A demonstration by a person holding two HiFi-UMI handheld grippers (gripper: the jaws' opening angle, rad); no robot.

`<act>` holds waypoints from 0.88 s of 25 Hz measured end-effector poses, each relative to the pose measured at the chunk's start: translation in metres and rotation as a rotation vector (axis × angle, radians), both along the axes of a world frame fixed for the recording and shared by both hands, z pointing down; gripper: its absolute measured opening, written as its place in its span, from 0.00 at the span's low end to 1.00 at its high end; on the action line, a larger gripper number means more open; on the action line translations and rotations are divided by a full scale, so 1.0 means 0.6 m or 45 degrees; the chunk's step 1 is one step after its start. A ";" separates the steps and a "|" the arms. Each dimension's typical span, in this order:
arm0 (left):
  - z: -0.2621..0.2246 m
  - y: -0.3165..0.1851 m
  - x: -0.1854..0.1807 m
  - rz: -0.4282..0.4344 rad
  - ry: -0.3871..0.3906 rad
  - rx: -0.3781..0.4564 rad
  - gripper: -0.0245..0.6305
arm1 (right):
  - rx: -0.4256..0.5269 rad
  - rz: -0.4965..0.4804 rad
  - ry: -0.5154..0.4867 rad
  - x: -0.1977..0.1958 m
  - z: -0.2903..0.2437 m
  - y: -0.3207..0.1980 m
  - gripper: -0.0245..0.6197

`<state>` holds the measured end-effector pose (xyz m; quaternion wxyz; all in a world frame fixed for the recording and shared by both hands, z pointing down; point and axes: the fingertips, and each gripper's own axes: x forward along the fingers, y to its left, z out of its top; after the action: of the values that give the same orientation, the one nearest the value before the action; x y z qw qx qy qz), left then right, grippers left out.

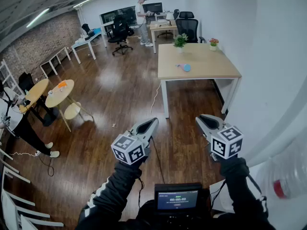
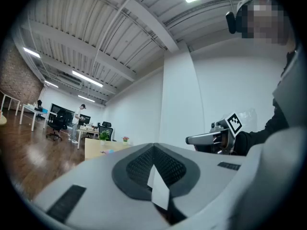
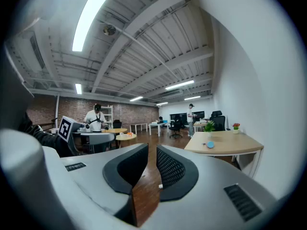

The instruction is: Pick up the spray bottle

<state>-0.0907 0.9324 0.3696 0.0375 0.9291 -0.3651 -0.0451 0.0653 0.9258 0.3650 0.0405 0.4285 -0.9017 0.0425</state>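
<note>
A small light-blue object with a pink end point(image 1: 185, 67) lies on the light wooden table point(image 1: 211, 73) across the room; it is too small to tell if it is the spray bottle. The right gripper view shows it as a blue dot point(image 3: 210, 145) on that table point(image 3: 240, 147). My left gripper point(image 1: 152, 122) and right gripper point(image 1: 203, 119) are held level side by side over the wooden floor, well short of the table. The left gripper point(image 2: 153, 150) is shut and empty. The right gripper point(image 3: 149, 158) is shut with only a thin slit between its pads, nothing in it.
A green plant point(image 1: 180, 41) and a small flower pot point(image 1: 213, 42) stand at the table's far edge. Round tables point(image 1: 60, 93) and a person in black point(image 1: 24, 131) are at the left. Another person point(image 1: 142, 14) stands far back. A white wall point(image 1: 278, 71) runs along the right.
</note>
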 end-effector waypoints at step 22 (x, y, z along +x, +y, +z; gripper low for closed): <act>0.018 -0.950 -0.096 0.230 -0.091 -0.061 0.04 | -0.078 0.189 0.073 -0.103 -0.004 -0.941 0.10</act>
<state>-0.1482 0.3622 0.3802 0.0506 0.9581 -0.2820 0.0003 0.0033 0.3614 0.3627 0.0761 0.4939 -0.8641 0.0606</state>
